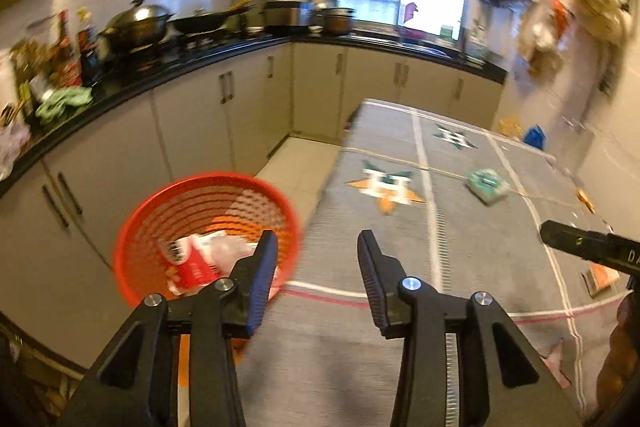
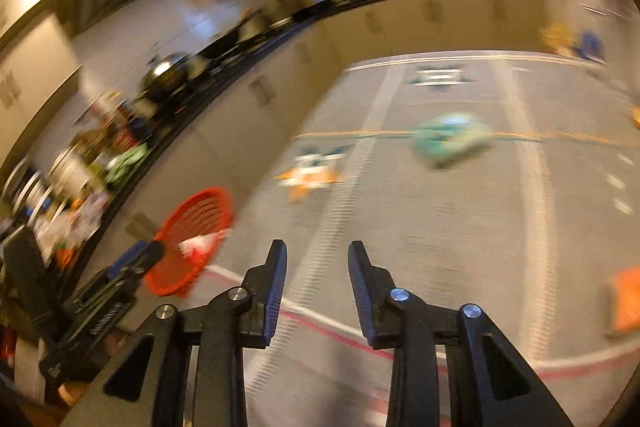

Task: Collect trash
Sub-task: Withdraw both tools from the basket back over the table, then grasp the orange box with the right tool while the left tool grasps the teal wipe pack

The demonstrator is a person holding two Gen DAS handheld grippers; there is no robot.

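Trash remaining is a crumpled green packet (image 1: 486,184) mid-worktop and an orange wrapper (image 2: 626,301) near its right edge. Both the left hand-held gripper (image 1: 316,259) and the right hand-held gripper (image 2: 317,269) stand released, empty. A hurried, blurred approach could knock either off, away from the red mesh basket (image 1: 208,195) at the left edge.

Orange basket (image 1: 132,227), grey star-patterned cloth (image 1: 472,235), green packet (image 1: 486,185).

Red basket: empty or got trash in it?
Not empty. The red basket holds a red-and-white packet and pale wrappers, seen in the left wrist view.
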